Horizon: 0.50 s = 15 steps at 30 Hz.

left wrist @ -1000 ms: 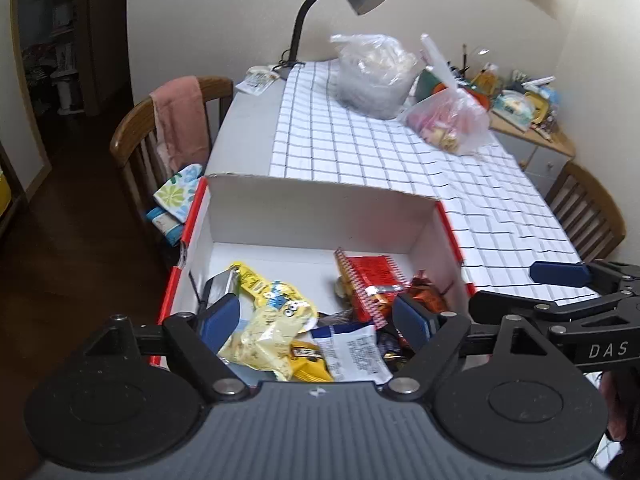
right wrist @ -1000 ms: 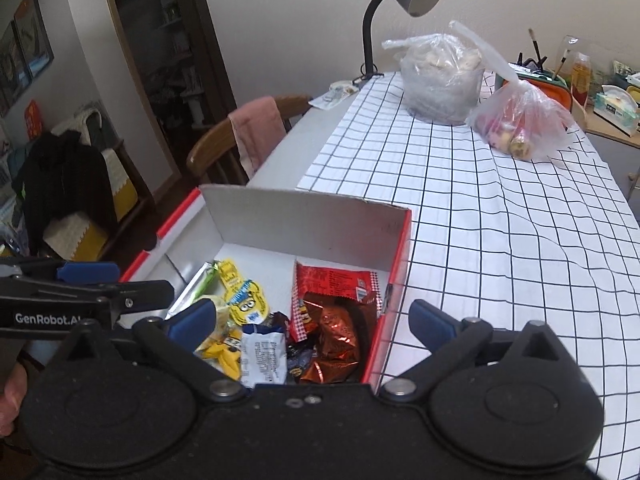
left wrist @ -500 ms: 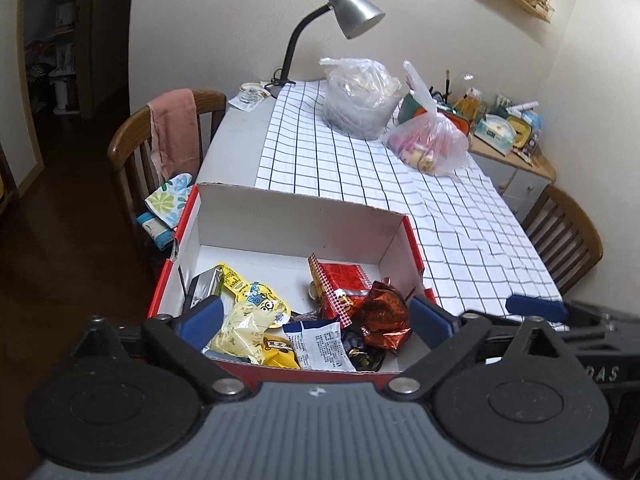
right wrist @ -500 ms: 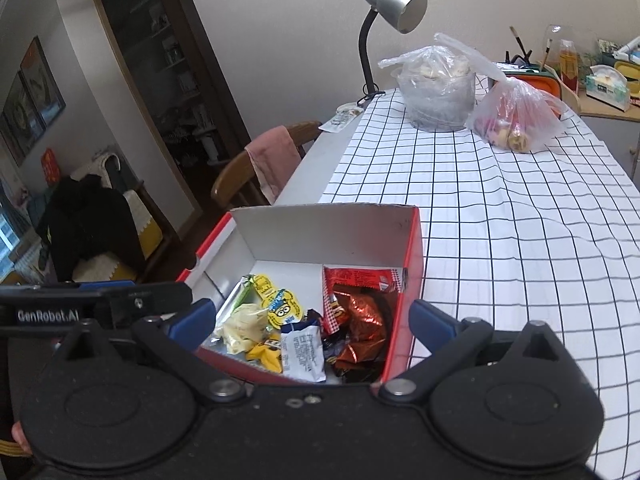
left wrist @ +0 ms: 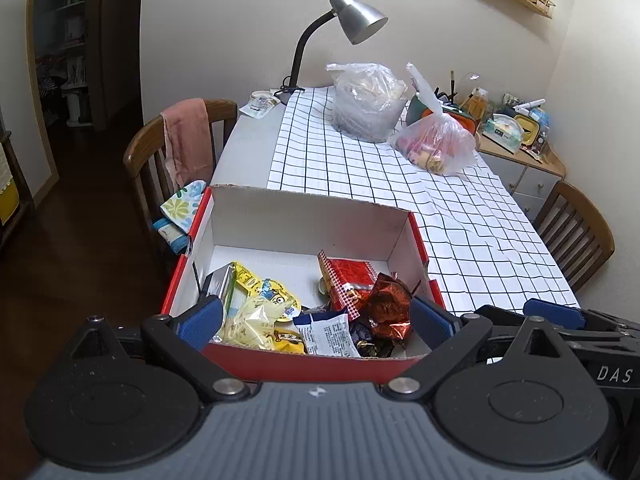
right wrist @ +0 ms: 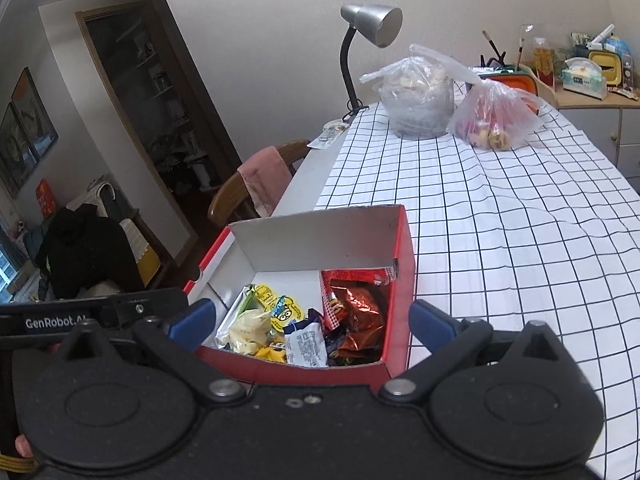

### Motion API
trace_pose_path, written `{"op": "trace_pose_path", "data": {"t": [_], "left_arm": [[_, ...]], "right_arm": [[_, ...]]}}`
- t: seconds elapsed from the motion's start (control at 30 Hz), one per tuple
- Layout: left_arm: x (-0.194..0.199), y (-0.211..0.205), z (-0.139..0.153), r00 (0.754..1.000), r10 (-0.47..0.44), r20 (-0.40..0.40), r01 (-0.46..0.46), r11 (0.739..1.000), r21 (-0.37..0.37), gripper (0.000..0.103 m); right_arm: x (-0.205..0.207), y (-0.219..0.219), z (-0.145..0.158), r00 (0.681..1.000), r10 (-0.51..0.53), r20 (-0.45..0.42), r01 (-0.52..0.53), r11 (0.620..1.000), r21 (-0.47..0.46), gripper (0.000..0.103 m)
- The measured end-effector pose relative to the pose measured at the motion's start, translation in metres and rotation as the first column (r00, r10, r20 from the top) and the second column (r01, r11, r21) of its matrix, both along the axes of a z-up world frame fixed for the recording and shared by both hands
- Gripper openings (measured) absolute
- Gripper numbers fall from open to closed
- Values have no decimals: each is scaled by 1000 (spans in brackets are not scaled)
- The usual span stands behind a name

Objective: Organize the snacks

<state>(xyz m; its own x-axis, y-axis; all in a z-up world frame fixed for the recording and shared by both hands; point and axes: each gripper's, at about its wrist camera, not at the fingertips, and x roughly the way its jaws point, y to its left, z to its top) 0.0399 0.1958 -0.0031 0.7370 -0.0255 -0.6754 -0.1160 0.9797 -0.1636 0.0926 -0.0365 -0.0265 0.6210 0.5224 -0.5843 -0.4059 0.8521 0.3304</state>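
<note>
One red box (left wrist: 304, 362) of mixed snacks (left wrist: 316, 312) sits at the bench's (left wrist: 460, 216) near edge; both grippers, left (left wrist: 316, 318) and right (right wrist: 310, 320), released; two plastic bags (left wrist: 434, 146), one lamp (left wrist: 352, 20), two chairs (left wrist: 176, 148)

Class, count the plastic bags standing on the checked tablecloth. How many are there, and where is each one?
2. A clear plastic bag with pale contents stands at the far end beside the silver desk lamp. A pinkish translucent plastic bag sits just right of it. No others show.
</note>
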Motion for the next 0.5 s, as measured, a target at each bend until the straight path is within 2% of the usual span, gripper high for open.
{"op": "trace_pose_path", "data": {"t": [0.5], "left_arm": [[-11,-5,1,999,27,23,-28,999,39,100]], "right_arm": [[-4,4,1,1000,-8,-8,8,999,-39,103]]}}
